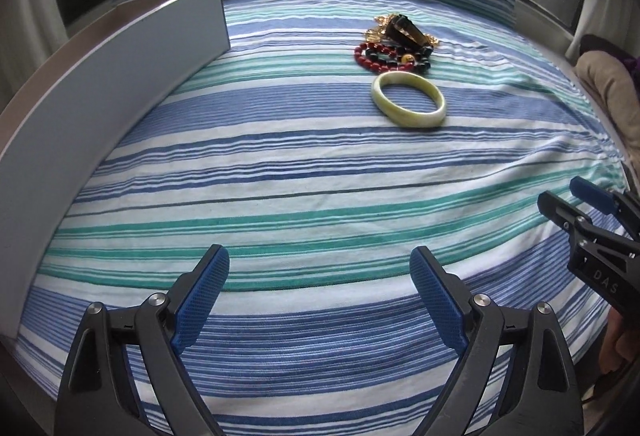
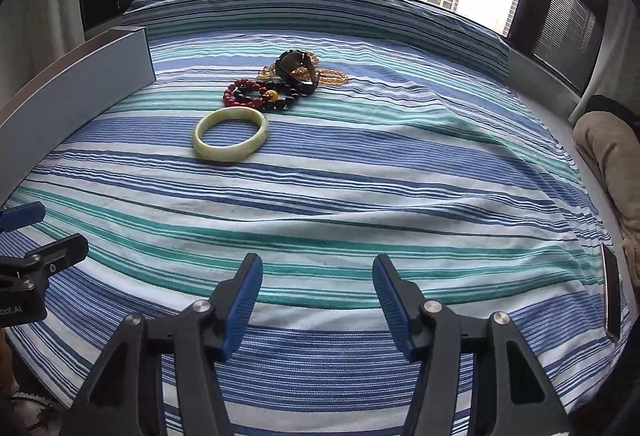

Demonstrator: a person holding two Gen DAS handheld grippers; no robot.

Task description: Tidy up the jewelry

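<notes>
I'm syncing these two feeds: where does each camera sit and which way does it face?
Left wrist: on the left gripper, jaws open, facing across the striped bed to the window; the right gripper shows at right.
Right wrist: on that gripper, jaws open, same heading; the left one shows at left.
Shared: the green bangle and bead bracelets.

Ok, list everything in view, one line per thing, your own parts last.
jade bangle: one, pale green, flat on the bedsheet, nearest of the jewelry.
red bead bracelet: one, red, just behind the bangle.
dark bead bracelet: one, black with a yellow bead, overlapping the red one.
amber bead bracelet: one, orange-gold, farthest back.
dark watch-like piece: one, black-brown, atop the pile.
grey box: one, long, left side.
bedsheet: one, blue, teal and white stripes.
beige cloth: one, right edge.
left gripper: open, empty.
right gripper: open, empty.
</notes>
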